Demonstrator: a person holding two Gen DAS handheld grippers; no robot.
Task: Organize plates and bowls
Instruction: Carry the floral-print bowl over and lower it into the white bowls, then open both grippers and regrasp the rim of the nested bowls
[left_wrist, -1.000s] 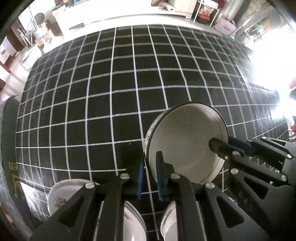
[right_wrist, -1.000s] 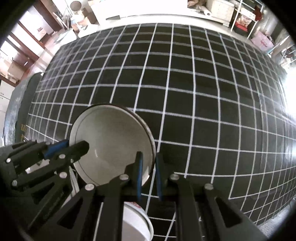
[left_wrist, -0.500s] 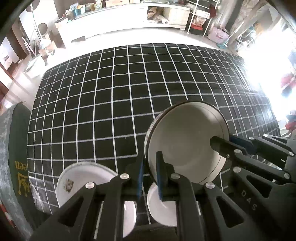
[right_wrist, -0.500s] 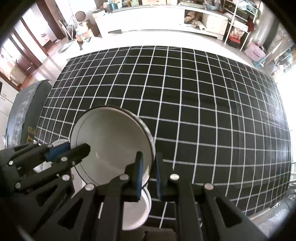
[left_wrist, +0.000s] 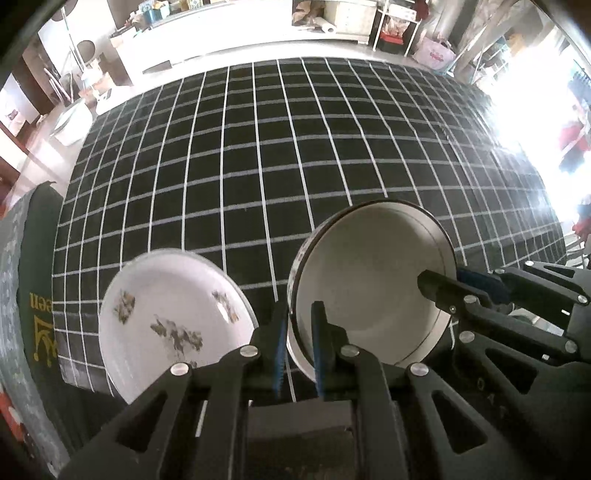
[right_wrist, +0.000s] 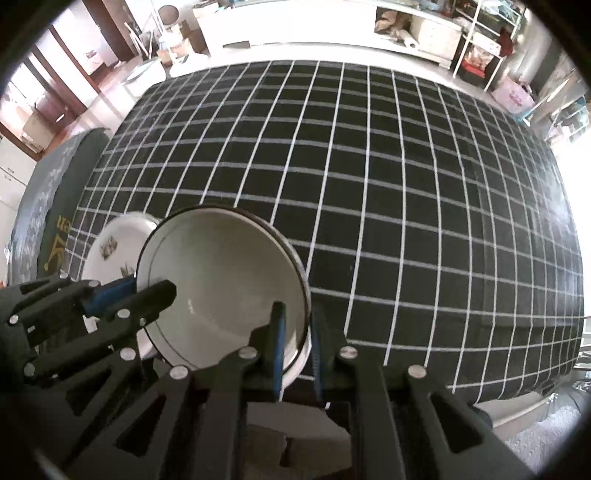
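My left gripper (left_wrist: 297, 347) was clamped on the bowl's (left_wrist: 369, 291) near-left rim and my right gripper (right_wrist: 295, 347) on the opposite rim. The bowl hung above the checked cloth (left_wrist: 258, 166), mouth tipped toward both cameras. A flowered plate (left_wrist: 170, 325) lay just left of it.

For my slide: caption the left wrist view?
Both grippers, left and right, clamp a bowl beside a flowered plate.

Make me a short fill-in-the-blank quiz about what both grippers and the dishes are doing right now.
The left gripper and right gripper clamp opposite rims of one white ____. The plate beside it bears a ____ pattern. The tablecloth is black with white ____ lines.

Missing words: bowl; floral; grid
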